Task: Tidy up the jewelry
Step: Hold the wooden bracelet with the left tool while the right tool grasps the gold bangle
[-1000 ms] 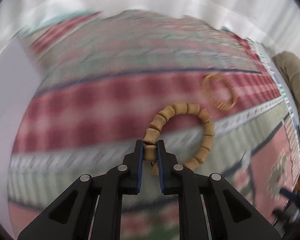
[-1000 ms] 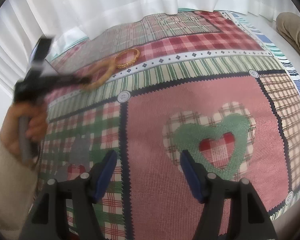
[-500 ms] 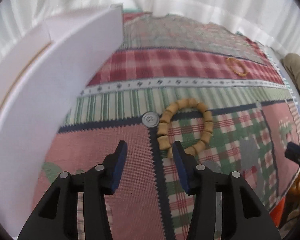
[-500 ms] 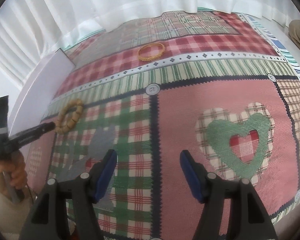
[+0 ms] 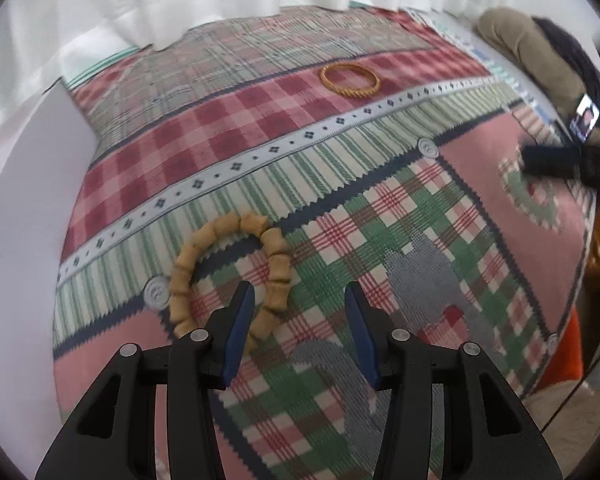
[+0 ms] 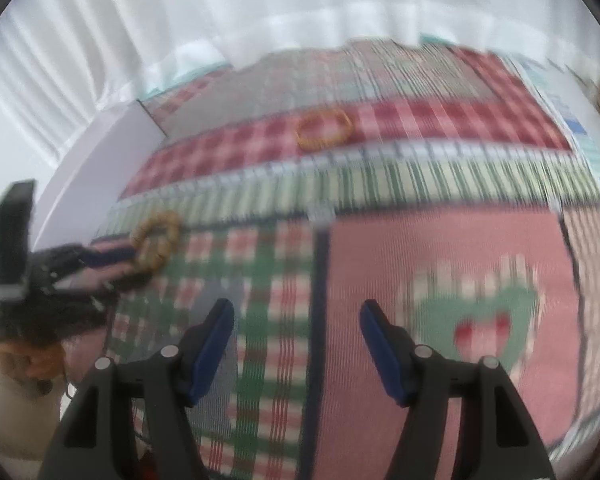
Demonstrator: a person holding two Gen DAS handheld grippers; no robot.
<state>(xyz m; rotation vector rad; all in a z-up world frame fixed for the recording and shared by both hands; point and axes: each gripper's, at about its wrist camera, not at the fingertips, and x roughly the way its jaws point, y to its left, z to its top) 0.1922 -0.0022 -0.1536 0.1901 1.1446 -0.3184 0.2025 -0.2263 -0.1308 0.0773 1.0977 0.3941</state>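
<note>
A wooden bead bracelet [image 5: 228, 276] lies flat on the patchwork cloth [image 5: 380, 216]. My left gripper [image 5: 298, 286] is open just right of it, and its left finger [image 5: 240, 320] covers the ring's near edge without pinching it. Farther back, a gold bangle [image 5: 350, 80] rests on the red checked band. The right wrist view is blurred by motion. In it my right gripper [image 6: 296, 308] is open and empty above the cloth, with the bead bracelet [image 6: 156, 240] at my left gripper's [image 6: 134, 266] tips and the gold bangle [image 6: 324, 128] beyond.
A white box wall [image 5: 28, 200] stands along the cloth's left side. White curtains [image 5: 220, 0] hang behind. A person's trouser leg [image 5: 532, 48] lies at the far right. The hand [image 6: 20, 352] holding the left gripper sits at the right wrist view's lower left.
My left gripper opened and let the bead bracelet go onto the cloth, then shifted right of it. My right gripper stayed open and drifted, so its view has blurred.
</note>
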